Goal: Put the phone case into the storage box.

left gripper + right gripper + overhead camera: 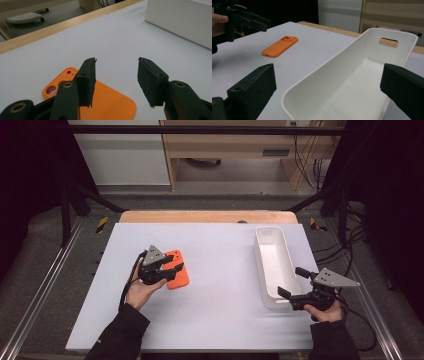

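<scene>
- Black left gripper (116, 82) hangs over the flat orange plastic phone case (107, 102), jaws apart and grasping nothing (case below its left finger (86, 82)).
- Right gripper (329, 92) stands released, straddling the white plastic bin (352, 82).

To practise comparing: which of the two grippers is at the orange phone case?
The left gripper, above the orange phone case; the right gripper straddles the white bin's near end.

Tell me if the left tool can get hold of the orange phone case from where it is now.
Probably yes. The left tool hangs right over the orange phone case, jaws apart and not pressing on it. The case lies flat on the white table with nothing beside it.
</scene>
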The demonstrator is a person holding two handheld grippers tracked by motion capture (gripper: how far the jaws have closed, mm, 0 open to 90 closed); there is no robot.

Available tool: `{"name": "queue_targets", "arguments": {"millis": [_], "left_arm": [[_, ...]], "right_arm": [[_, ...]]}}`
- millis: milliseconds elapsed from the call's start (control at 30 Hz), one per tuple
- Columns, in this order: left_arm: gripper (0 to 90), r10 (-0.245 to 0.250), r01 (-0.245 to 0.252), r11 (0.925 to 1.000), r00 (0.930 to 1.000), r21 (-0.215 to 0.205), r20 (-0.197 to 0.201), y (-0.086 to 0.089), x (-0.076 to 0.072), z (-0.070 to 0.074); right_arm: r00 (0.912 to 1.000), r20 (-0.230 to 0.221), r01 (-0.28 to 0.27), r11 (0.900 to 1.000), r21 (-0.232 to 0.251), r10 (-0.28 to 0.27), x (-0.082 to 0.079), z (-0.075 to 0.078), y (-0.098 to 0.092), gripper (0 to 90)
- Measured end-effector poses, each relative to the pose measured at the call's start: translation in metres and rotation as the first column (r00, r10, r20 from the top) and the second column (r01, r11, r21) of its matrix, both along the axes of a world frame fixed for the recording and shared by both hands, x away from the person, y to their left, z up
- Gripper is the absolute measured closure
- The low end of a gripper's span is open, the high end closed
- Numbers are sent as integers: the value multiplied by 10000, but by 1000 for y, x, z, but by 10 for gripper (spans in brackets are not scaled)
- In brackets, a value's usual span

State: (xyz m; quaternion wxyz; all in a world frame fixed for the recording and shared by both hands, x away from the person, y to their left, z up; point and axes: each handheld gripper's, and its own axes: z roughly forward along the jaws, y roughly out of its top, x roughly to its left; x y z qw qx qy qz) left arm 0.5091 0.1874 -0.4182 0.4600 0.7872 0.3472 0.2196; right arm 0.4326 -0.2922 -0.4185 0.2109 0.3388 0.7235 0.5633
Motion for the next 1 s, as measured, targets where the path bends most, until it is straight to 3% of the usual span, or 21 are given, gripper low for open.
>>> {"name": "queue_targets", "arguments": {"millis": [267,667,1000], "left_arm": [[620,-218,225,9992,9995,341,-209,-9,9,-4],[742,-156,169,9996,9979,207,-622,-21,17,-4],[856,-197,243,9986,9951,470,-964,-31,27,-8]], "right_arm": [[10000,4,12,10000,-12,-12,0,0,0,9],[10000,-42,-8,10000,-15,8,0,0,0,6],[10000,-26,-36,10000,-20,36,0,0,0,6]]}}
